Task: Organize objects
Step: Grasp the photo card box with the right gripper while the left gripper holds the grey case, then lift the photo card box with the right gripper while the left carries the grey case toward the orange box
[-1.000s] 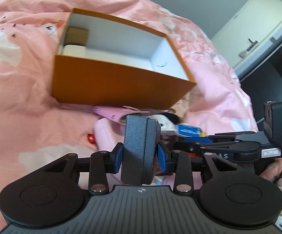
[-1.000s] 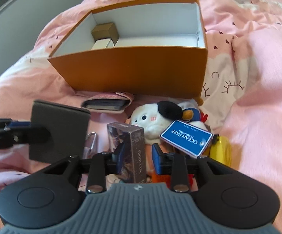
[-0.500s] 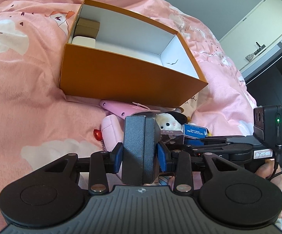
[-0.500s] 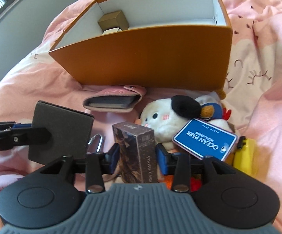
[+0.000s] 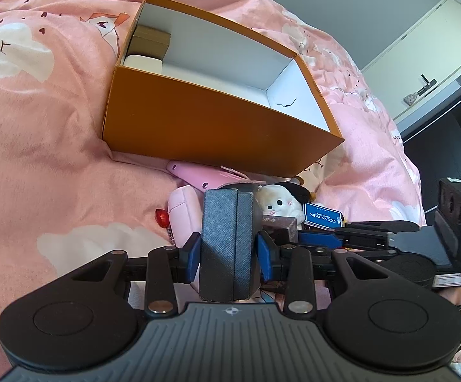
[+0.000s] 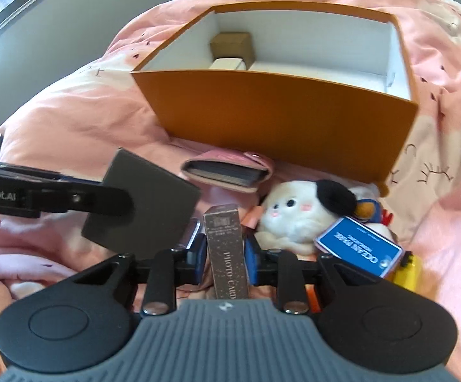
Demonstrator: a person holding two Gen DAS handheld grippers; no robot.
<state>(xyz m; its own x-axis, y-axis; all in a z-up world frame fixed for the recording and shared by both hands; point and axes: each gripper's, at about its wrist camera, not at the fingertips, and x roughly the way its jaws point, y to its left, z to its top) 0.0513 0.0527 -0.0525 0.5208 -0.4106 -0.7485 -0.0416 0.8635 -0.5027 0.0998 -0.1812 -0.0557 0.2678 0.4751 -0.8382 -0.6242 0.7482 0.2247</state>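
Observation:
My left gripper (image 5: pixel 229 251) is shut on a dark grey case (image 5: pixel 227 222), held upright above the pink duvet. In the right wrist view that case (image 6: pixel 154 197) hangs at the left. My right gripper (image 6: pixel 225 254) has its jaws closing on a brown photo card box (image 6: pixel 222 222), and both blue pads touch its sides. An open orange box (image 5: pixel 205 127) lies just beyond both grippers. A small brown box (image 5: pixel 151 39) and a white box (image 5: pixel 143 63) sit in its far left corner.
In front of the orange box (image 6: pixel 275 111) lie a pink wallet (image 6: pixel 227 172), a white plush toy (image 6: pixel 291 216), a blue Ocean Park tag (image 6: pixel 361 251) and a yellow item (image 6: pixel 408 270). A pink pouch (image 5: pixel 184 210) lies left of the case. A hand shows at the left edge.
The right jaws spread wider around the photo card box, then came in against its narrow sides. The left gripper has kept hold of the grey case with little movement.

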